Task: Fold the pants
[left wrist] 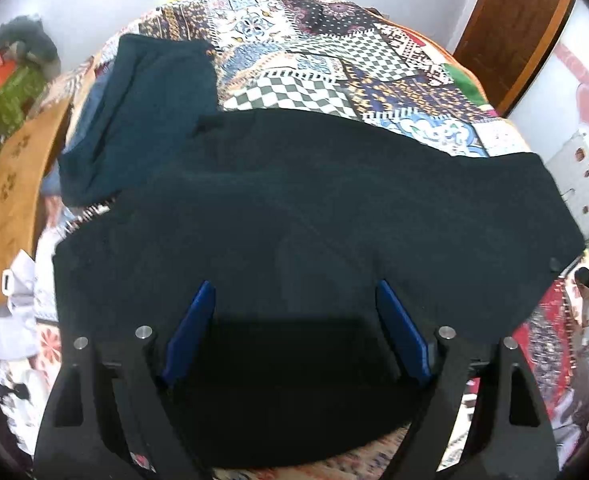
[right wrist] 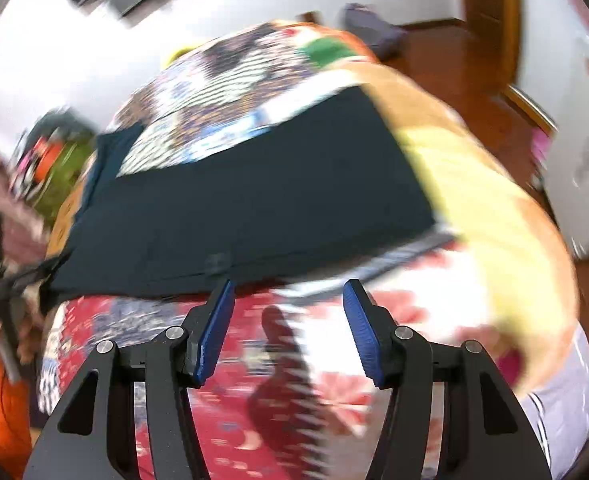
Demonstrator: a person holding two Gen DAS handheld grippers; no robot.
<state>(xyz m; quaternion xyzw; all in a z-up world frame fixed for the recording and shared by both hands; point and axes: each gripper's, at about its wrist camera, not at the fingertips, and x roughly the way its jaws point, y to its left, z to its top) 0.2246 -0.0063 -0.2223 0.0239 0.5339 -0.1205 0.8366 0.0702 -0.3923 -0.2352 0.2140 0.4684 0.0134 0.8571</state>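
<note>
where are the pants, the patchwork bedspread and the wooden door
pants [left wrist: 294, 208], left wrist view, middle of the dark fabric
patchwork bedspread [left wrist: 314, 60], left wrist view, checkered patch
wooden door [left wrist: 514, 32], left wrist view, brown panel

The left hand-held gripper [left wrist: 294, 304] points steeply downward, its 2 blue pads [left wrist: 192, 332] spread wide with nothing pinched between them. The right hand-held gripper [right wrist: 288, 304] also tilts down, its 2 blue pads [right wrist: 214, 332] set partly apart and gripping nothing; its view is heavily smeared by motion blur.
</note>
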